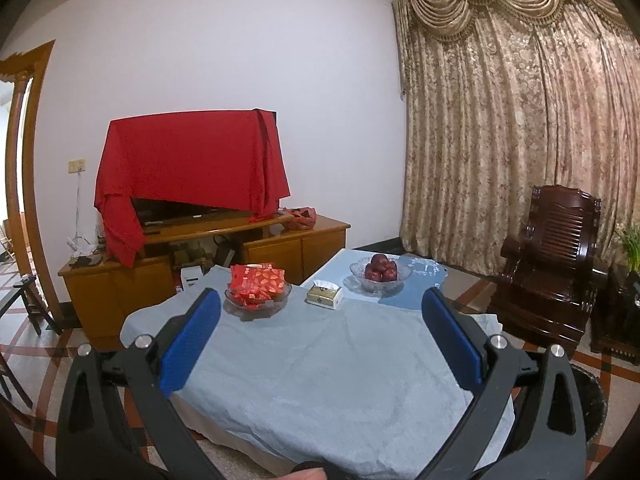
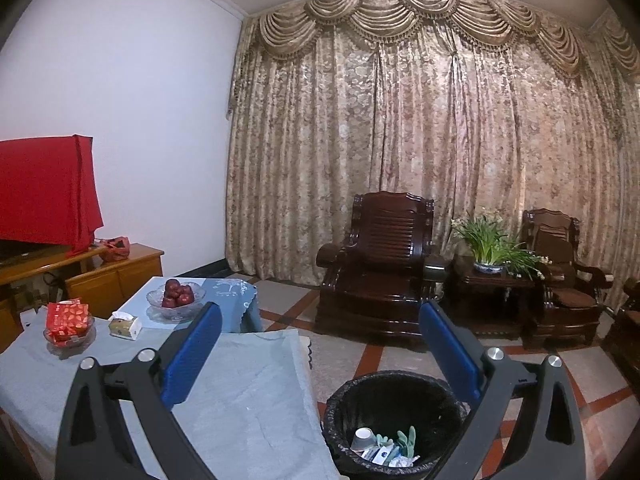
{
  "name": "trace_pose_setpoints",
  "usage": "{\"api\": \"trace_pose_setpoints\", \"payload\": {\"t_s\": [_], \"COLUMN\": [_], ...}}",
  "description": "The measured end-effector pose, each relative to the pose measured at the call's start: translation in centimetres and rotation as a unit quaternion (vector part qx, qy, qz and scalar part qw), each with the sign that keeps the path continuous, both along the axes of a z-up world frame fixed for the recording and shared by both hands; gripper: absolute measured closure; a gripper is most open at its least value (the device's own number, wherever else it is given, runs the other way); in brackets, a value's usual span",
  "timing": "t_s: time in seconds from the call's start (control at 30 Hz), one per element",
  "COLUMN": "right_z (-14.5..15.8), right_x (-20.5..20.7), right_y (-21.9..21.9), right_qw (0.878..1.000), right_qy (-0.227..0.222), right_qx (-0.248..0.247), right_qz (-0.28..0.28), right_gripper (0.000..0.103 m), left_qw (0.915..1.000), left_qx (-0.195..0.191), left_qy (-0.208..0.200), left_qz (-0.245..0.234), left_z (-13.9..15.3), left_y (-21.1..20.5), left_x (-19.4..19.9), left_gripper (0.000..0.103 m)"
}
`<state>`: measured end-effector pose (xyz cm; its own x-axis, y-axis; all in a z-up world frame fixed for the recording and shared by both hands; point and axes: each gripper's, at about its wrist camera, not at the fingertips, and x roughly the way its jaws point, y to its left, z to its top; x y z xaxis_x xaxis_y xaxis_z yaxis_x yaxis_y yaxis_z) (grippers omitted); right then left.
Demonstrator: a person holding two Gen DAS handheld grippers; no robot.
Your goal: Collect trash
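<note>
Judging from the right wrist view, the trash bin [image 2: 394,424] is found on the floor just beside the bench [image 2: 248,400], at about five o'clock from the right tool [image 2: 320,344], which is held released and empty above it. A paper cup [image 2: 363,438], a green glove [image 2: 407,440] and wrappers are seen inside. The left tool [image 1: 320,336], likewise spread and empty, is aimed at twelve o'clock over bare cloth; no loose trash can be made out there, so collection is judged nearly complete.

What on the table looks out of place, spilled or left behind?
Nothing stands out. The table holds only a bowl of red packets, a tissue box and a bowl of apples, all upright; trash lies in the bin.
</note>
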<state>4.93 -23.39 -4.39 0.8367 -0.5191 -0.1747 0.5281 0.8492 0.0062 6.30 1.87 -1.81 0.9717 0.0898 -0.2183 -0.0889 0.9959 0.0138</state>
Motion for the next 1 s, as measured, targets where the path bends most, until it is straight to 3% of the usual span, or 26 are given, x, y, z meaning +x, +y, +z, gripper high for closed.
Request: {"api": "trace_pose_setpoints", "payload": {"t_s": [1.0], "right_z": [0.37], "right_x": [-0.42], "right_y": [-0.17], "right_qw": [1.000], "right_qy": [-0.003], "right_qx": [0.001], "right_qz": [-0.007], "right_gripper": [0.006], "left_qw": [1.0000], "left_qx": [-0.001], "left_qy": [-0.007], "left_qz": [0.005], "left_z": [-0.31], "left_y": [-0.20], "left_x": [-0.27], "left_gripper": [0.005]}}
